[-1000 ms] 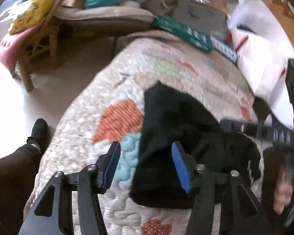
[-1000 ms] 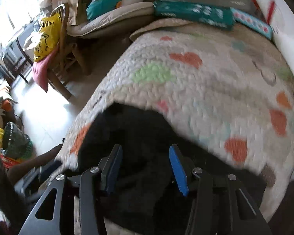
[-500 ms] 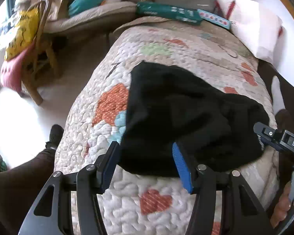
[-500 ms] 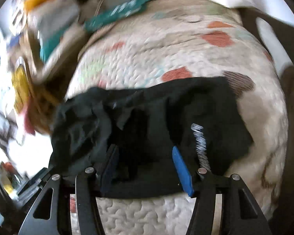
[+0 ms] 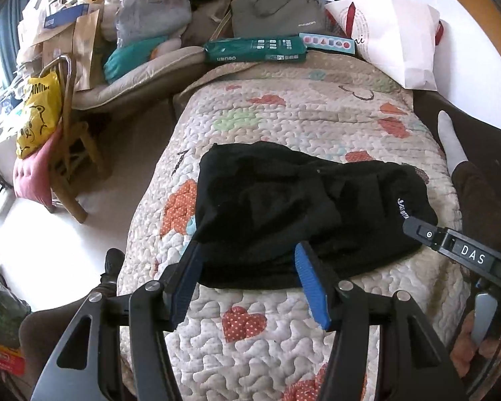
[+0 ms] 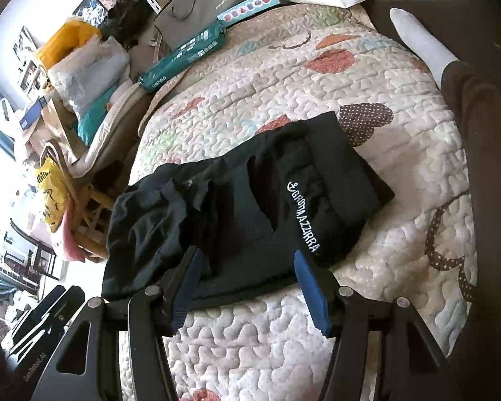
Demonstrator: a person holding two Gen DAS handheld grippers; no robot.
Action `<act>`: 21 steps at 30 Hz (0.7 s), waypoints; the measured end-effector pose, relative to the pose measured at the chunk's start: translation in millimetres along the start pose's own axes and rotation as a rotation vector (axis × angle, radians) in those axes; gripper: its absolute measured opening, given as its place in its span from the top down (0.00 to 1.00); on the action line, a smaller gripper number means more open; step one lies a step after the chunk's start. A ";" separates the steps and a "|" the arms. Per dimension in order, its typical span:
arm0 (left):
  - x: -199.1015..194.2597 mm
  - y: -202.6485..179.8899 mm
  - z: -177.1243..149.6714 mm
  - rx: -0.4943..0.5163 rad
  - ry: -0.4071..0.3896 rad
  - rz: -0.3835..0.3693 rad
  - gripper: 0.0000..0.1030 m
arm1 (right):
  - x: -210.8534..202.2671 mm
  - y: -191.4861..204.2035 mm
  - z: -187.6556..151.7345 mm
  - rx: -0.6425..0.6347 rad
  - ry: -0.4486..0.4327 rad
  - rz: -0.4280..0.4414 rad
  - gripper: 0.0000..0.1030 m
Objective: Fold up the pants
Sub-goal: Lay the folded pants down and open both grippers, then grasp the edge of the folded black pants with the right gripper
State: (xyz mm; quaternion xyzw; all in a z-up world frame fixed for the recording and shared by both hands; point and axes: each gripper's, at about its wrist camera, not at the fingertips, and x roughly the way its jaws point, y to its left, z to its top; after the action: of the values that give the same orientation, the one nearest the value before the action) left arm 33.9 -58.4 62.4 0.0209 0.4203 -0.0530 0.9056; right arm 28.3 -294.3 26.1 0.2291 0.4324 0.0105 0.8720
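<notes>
Blue fingers (image 5: 309,284) of left gripper (image 5: 247,284) parted, empty, above near edge of black pants (image 5: 284,207). Right gripper (image 6: 248,284) likewise parted and empty, jaws just opened wider. Pants bunched in rough fold on heart-patterned quilt (image 5: 267,351), white lettering showing.

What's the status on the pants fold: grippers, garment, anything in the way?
Left gripper open, empty. Right gripper open, empty, jaws just opened. Black pants lie bunched and folded on the quilt. Nothing blocking.
</notes>
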 end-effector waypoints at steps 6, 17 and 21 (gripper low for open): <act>2.5 1.9 3.3 0.005 0.009 -0.017 0.44 | -6.5 -7.8 -2.9 0.017 -0.018 -0.023 0.39; 51.6 -11.5 40.9 0.036 0.088 -0.133 0.44 | -4.0 -23.3 2.3 0.081 -0.042 -0.045 0.38; 80.9 -33.7 72.5 0.077 0.139 -0.222 0.44 | -7.6 -39.7 8.0 0.144 -0.075 -0.090 0.37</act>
State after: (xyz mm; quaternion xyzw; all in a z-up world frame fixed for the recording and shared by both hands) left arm 137.0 -104.2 47.7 0.0125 0.4795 -0.1675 0.8613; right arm 22.5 -334.6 19.7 0.2719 0.4091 -0.0682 0.8684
